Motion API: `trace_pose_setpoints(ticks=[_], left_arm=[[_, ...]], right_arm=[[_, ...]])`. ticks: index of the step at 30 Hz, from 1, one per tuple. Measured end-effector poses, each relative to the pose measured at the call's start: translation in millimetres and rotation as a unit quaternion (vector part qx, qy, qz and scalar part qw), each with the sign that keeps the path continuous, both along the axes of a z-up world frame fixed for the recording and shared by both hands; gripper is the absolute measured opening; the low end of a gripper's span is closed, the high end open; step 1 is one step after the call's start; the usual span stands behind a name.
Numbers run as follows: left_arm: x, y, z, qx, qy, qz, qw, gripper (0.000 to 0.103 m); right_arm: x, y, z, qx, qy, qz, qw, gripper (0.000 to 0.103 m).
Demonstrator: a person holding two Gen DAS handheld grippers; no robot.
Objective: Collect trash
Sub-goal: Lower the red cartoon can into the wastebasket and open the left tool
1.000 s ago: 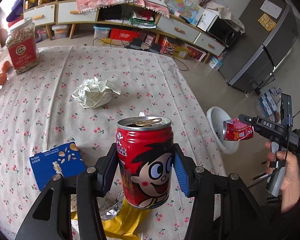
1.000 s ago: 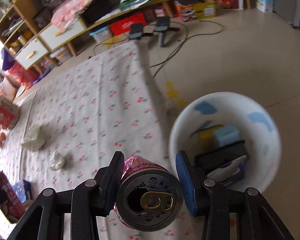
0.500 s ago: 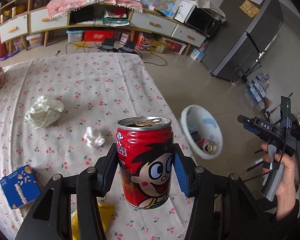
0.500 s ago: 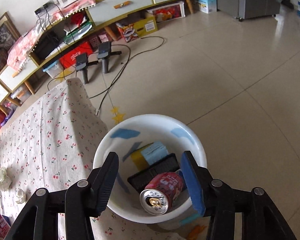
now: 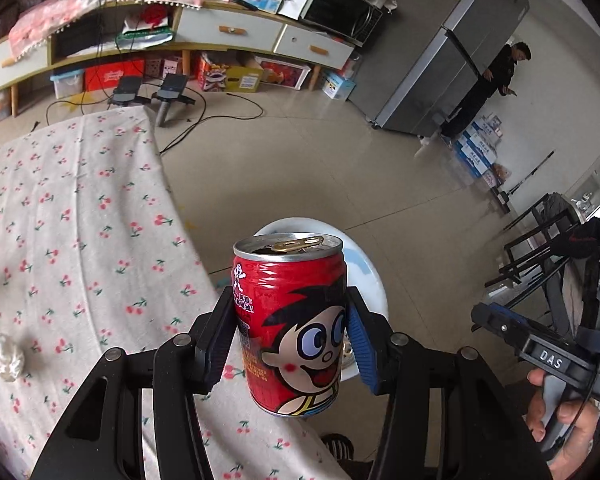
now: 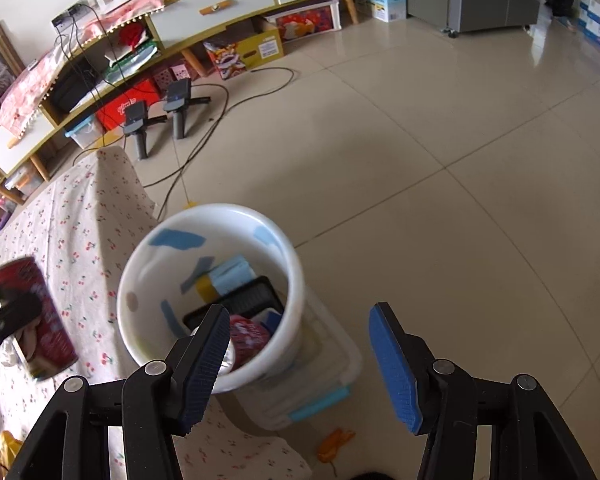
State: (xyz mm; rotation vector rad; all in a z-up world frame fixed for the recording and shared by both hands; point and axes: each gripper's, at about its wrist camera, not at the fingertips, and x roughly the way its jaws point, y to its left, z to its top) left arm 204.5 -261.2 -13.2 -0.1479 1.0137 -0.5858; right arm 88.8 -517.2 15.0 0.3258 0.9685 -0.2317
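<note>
The left claw [image 5: 290, 338] grips an upright red can [image 5: 290, 324] beside the white bin [image 6: 210, 300], above which the right claw [image 6: 300, 356] hangs spread and empty.

The bin [image 6: 210, 280] stands on the floor [image 6: 440, 160] just beside the table [image 6: 80, 232]. One can [image 6: 248, 338] lies in the bin. Another can [image 5: 290, 324] sits between the left gripper's [image 5: 288, 340] jaws, over the table's edge, in front of the bin.
</note>
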Motion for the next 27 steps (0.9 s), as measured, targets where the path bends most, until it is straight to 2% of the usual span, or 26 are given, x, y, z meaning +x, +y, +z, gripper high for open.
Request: trace_pose_setpoints(ticks=[7, 9, 10, 12, 13, 16, 19, 22, 27], left_arm=[[25.5, -31.8, -17.0, 0.011, -0.011, -0.005, 0.9999, 0.056], [32.2, -35.8, -19.9, 0.035, -0.01, 0.002, 0.9993, 0.061], [33.7, -36.1, -19.8, 0.041, -0.012, 0.004, 0.9991, 0.067], [33.9, -32.7, -16.7, 0.043, -0.018, 0.006, 0.9989, 0.069], [32.5, -30.0, -14.2, 0.043, -0.02, 0.006, 0.9988, 0.07], [27.4, -17.1, -7.1, 0.049, -0.027, 0.007, 0.9984, 0.084], [18.8, 1.3, -1.5, 0.057, -0.031, 0.007, 0.9979, 0.087], [8.7, 23.5, 4.1, 0.068, -0.035, 0.012, 0.997, 0.094], [-13.8, 69.8, 16.3, 0.071, -0.037, 0.023, 0.9965, 0.099]], right_arm=[[-10.6, -20.0, -4.1, -0.005, 0.005, -0.012, 1.0, 0.063], [-12.7, -25.2, -4.6, -0.004, 0.007, -0.018, 1.0, 0.063], [-13.6, -27.5, -4.9, -0.001, 0.008, -0.02, 1.0, 0.064], [-14.2, -31.2, -5.3, 0.003, 0.008, -0.025, 1.0, 0.064], [-14.1, -31.8, -5.1, 0.005, 0.008, -0.026, 1.0, 0.065], [-13.7, -30.7, -4.7, 0.006, 0.008, -0.023, 1.0, 0.065], [-12.8, -24.4, -3.5, 0.002, 0.008, -0.013, 1.0, 0.066], [-12.6, -13.7, -2.4, 0.0, 0.009, 0.0, 1.0, 0.067], [-15.9, 11.3, 2.2, -0.006, 0.006, 0.025, 1.0, 0.072]])
